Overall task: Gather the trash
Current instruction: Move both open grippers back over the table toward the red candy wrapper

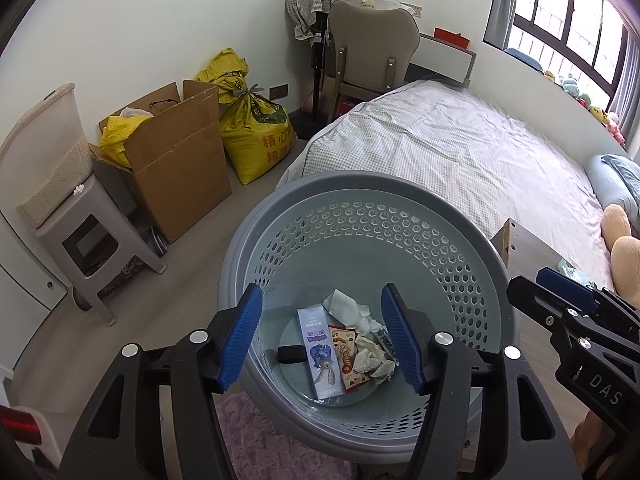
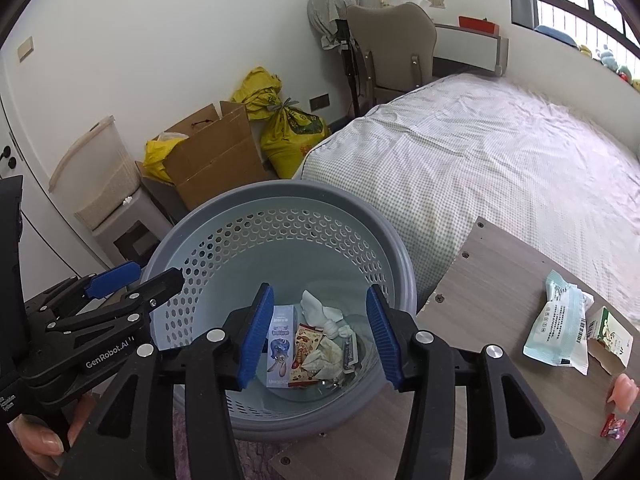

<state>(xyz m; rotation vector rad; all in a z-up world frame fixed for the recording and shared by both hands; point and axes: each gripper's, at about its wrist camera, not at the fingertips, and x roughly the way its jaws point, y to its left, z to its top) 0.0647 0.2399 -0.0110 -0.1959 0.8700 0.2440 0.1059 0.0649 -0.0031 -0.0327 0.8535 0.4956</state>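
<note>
A grey perforated waste basket (image 1: 360,216) (image 2: 280,216) stands on the floor below both grippers. In it lie a blue carton (image 1: 322,350) (image 2: 280,344), a red snack wrapper (image 1: 348,356) (image 2: 306,352), crumpled tissues (image 1: 352,312) (image 2: 320,312) and a black item (image 1: 290,354). My left gripper (image 1: 320,338) is open and empty above the basket; it also shows in the right wrist view (image 2: 132,278). My right gripper (image 2: 318,334) is open and empty above the basket; it shows at the right edge of the left wrist view (image 1: 536,284).
A wooden table (image 2: 480,264) to the right holds a pale blue packet (image 2: 560,328), a green-white carton (image 2: 610,332), a small red wrapper (image 2: 612,426) and a pink item (image 2: 624,394). A bed (image 1: 460,148), cardboard box (image 1: 176,152), yellow sacks (image 1: 256,136), stool (image 1: 96,248) and chair (image 1: 372,48) surround the basket.
</note>
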